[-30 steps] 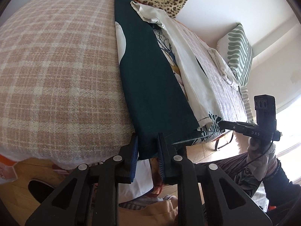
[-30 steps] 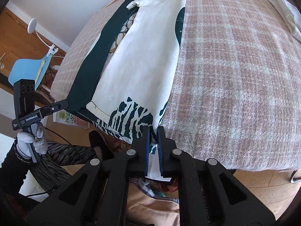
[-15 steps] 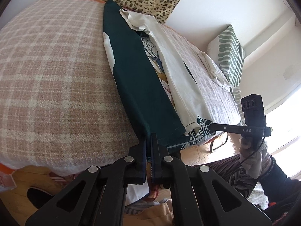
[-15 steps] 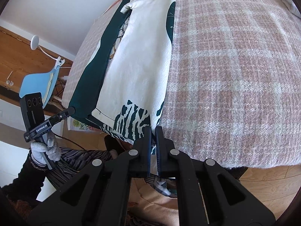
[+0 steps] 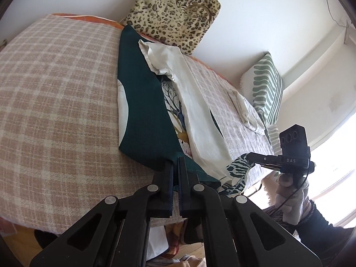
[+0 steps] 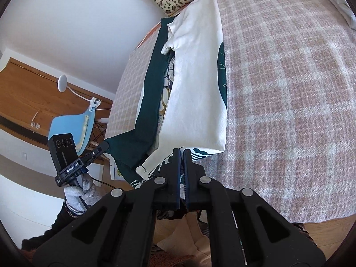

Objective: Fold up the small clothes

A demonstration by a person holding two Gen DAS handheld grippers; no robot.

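A small dark green and white shirt (image 5: 142, 115) with both sides folded in lies lengthwise on the plaid bed cover (image 5: 55, 102). My left gripper (image 5: 175, 162) is shut on the green left corner of its near hem and lifts it off the cover. My right gripper (image 6: 181, 154) is shut on the white, zebra-printed right corner of the same hem (image 6: 200, 115). The right gripper also shows in the left wrist view (image 5: 251, 155), and the left gripper shows in the right wrist view (image 6: 105, 144). The hem curls up and toward the collar.
A leopard-print bag (image 5: 173, 11) stands at the far end of the bed. A green striped pillow (image 5: 267, 89) and a crumpled white cloth (image 5: 244, 111) lie far right. A blue chair (image 6: 71, 131) stands beside the bed. The bed's near edge drops to wooden floor.
Both grippers closed fully on the hem corners, lifted them and carried them forward over the bed toward the collar. The near part of the shirt has risen off the cover.
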